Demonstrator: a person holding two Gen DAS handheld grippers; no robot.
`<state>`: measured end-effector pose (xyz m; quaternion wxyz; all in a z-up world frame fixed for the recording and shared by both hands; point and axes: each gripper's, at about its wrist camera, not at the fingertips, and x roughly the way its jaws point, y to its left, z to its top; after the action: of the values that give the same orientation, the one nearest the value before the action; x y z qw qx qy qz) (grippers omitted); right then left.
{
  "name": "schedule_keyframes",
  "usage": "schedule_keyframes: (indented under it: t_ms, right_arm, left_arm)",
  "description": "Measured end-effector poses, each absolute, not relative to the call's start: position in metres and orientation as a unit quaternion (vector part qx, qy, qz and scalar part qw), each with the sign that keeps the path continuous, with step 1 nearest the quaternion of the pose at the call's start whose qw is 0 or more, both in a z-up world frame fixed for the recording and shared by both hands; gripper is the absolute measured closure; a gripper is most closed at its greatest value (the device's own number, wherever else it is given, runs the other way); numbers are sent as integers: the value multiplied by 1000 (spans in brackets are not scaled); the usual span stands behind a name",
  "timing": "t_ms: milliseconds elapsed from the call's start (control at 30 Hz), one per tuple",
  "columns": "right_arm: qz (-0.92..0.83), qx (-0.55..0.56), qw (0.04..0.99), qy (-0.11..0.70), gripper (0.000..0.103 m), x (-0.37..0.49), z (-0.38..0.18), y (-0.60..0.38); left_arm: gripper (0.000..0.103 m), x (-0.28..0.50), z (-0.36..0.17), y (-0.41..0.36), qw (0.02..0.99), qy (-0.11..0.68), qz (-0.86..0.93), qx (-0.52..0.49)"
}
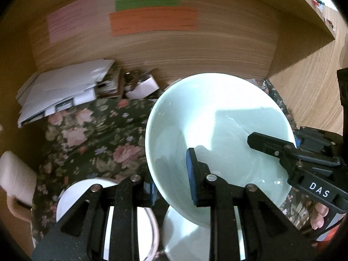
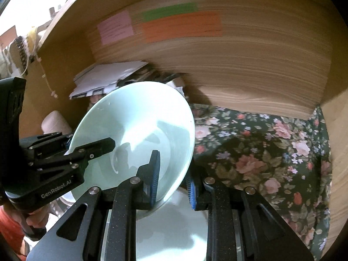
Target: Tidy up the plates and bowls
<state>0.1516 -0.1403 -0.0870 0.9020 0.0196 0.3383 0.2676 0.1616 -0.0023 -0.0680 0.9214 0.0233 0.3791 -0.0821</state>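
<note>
Both grippers clamp one pale green bowl by opposite sides of its rim, and it hangs tilted above the flowered cloth.

Left wrist view: the left gripper is closed on the near-left rim, one blue pad inside the bowl, the other outside it. The right gripper comes in from the right edge with its black finger lying across the inside wall; a hand shows below it. Seen only here: a white bowl at lower left, partly behind the gripper's frame, and a cream container at the left edge. Below the held bowl lies another pale green dish.

Right wrist view: the right gripper is closed on the bowl's lower right rim, blue pads on either side of the wall. The left gripper reaches in from the left, one finger over the inside. Seen only here: the open stretch of flowered cloth to the right of the bowl, up to a wooden side wall.

Both views show the wooden back panel with pink, green and orange paper strips, and a pile of white papers against it, behind the bowl.
</note>
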Motion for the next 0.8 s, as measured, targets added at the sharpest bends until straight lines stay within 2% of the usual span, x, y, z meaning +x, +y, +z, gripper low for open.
schedule_keyframes:
  t_ms: [800]
  right_arm:
    - [351,-17,866,356,82,125,-102,-54]
  left_arm:
    - [80,104,-84,89,924,381,0,-30]
